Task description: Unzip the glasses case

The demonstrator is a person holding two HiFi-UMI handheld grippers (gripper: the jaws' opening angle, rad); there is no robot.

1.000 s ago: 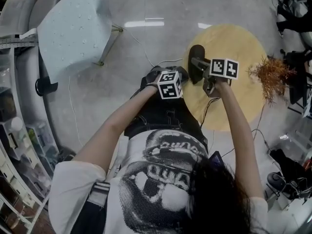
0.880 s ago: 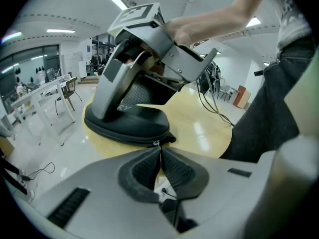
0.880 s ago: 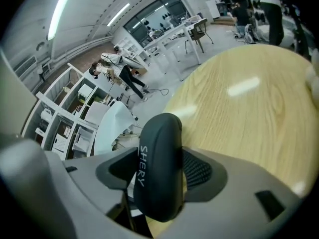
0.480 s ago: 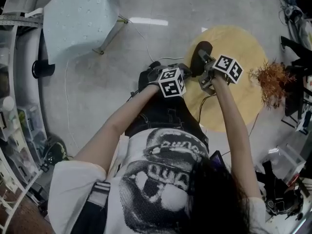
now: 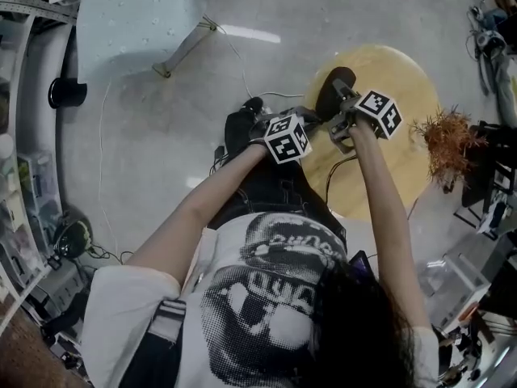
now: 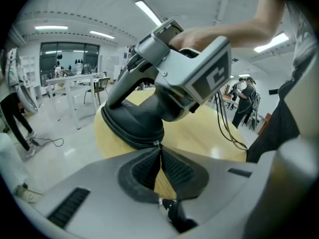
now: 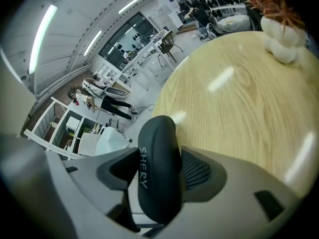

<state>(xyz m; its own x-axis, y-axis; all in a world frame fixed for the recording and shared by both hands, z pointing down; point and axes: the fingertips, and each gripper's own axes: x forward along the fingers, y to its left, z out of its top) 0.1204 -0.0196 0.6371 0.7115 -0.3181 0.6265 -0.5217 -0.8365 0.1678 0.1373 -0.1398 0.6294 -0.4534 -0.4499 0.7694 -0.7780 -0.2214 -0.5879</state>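
Glasses case (image 7: 158, 148) is clamped across by the wide-set right gripper (image 7: 160, 171) at the tabletop's (image 5: 400, 136) left edge. The left gripper (image 6: 160, 156), pinched shut on the zipper pull (image 6: 158, 144), has been rolled with it; the zip is judged not yet opened

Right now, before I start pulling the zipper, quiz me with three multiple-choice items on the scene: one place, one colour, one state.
1. The orange plant stands: A on the floor; B on the round table; C on a chair.
2. The glasses case is: A red; B white; C black.
3. The right gripper is: A open, empty; B shut on the glasses case; C out of view.
Answers: B, its white vase sits on the wood; C, its shell is black all over; B, both pads press its sides.
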